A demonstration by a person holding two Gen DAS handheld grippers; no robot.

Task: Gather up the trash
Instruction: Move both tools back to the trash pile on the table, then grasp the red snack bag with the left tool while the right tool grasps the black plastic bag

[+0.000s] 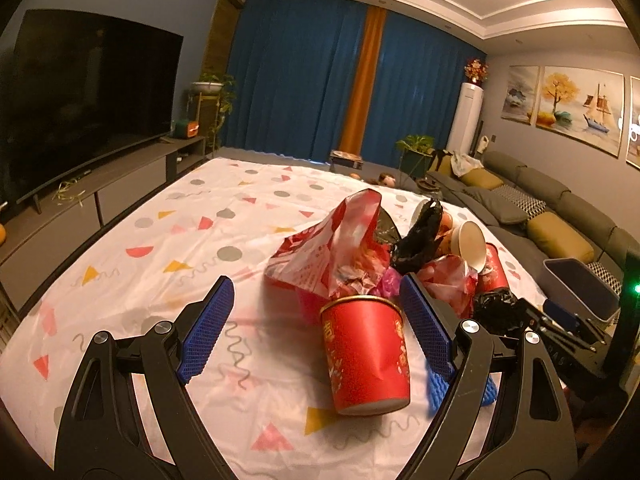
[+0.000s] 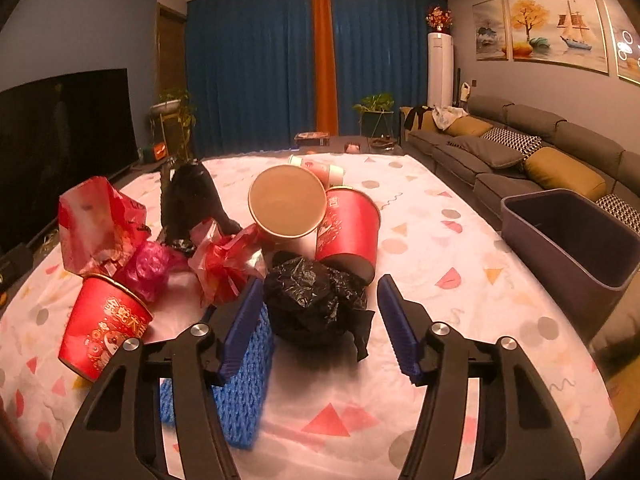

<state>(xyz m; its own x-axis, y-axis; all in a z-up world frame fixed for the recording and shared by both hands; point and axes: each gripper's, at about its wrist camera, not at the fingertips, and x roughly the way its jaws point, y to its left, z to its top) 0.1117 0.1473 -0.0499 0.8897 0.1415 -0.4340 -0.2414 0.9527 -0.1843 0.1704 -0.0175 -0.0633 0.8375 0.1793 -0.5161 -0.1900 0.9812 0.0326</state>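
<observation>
right gripper [image 2: 318, 312] jaws apart, astride crumpled black plastic bag [image 2: 316, 300] on patterned cloth, no pad contact seen | left gripper [image 1: 316, 316] wide, empty; upright red paper cup [image 1: 366, 354] by its right pad | grey bin [image 2: 568, 232] off right

Gold Chinese characters on the red paper cup standing nearest [image 2: 105, 325], too small to read for certain, white print on the crumpled red plastic bag [image 1: 325, 249], illegible
</observation>
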